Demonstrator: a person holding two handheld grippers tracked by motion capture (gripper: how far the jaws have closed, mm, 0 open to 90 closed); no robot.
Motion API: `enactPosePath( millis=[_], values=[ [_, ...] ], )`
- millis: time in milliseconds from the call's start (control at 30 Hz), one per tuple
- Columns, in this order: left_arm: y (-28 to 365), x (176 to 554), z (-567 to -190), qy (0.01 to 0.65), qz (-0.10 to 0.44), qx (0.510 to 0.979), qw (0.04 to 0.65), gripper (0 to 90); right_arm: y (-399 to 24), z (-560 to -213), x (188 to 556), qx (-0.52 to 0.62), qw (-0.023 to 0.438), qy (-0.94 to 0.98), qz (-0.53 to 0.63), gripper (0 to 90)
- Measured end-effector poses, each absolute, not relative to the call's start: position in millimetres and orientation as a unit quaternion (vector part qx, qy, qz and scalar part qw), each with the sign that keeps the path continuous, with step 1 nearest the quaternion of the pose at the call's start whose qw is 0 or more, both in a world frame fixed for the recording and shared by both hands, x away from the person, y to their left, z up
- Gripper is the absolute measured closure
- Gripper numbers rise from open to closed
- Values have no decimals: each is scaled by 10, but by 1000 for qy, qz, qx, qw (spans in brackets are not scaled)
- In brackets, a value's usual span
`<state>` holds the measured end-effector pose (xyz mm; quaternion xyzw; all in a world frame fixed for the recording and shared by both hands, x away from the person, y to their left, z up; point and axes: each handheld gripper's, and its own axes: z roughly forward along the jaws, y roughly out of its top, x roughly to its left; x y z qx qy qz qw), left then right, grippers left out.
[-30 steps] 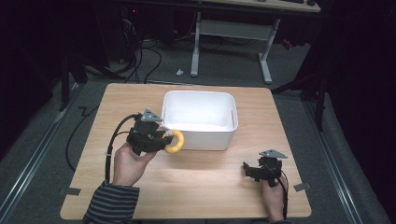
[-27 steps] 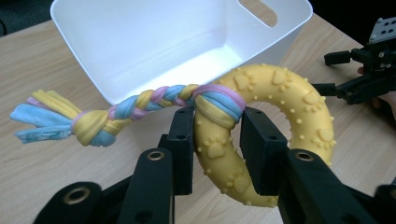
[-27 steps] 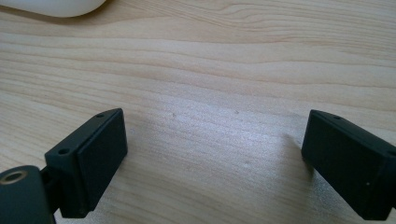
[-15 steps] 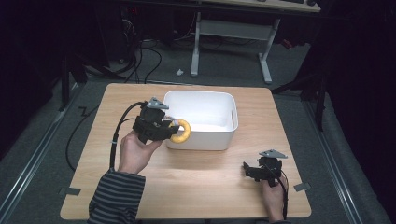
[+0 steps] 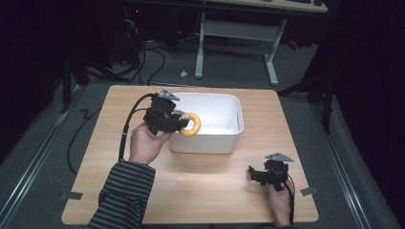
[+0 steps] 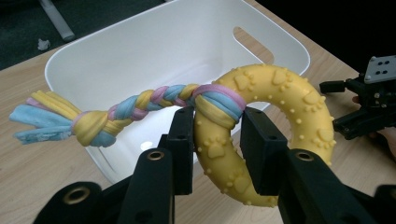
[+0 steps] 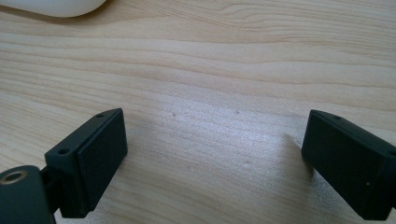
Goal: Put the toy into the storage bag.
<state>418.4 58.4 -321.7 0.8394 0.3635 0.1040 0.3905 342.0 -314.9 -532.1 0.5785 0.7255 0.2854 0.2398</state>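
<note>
Yellow ring toy, pinched by the left gripper, has moved over the white bin; right gripper stays spread.

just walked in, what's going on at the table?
A person works two handheld grippers. The left gripper is shut on a yellow ring dog toy with a braided rope tail, held over the near rim of the white bin. The bin looks empty inside. The right gripper sits open and empty, low over the wooden table.
</note>
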Motion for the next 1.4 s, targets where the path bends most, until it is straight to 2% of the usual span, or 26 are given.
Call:
enactPosePath(
  millis=[500,1400],
  values=[
    [431,4371,-3257,365,83,830,413,660,-3150,-5321,3420,578,240,726,285,69],
    [157,4676,-3489,374,77,840,386,660,-3150,-5321,3419,578,240,726,285,69]
  ],
)
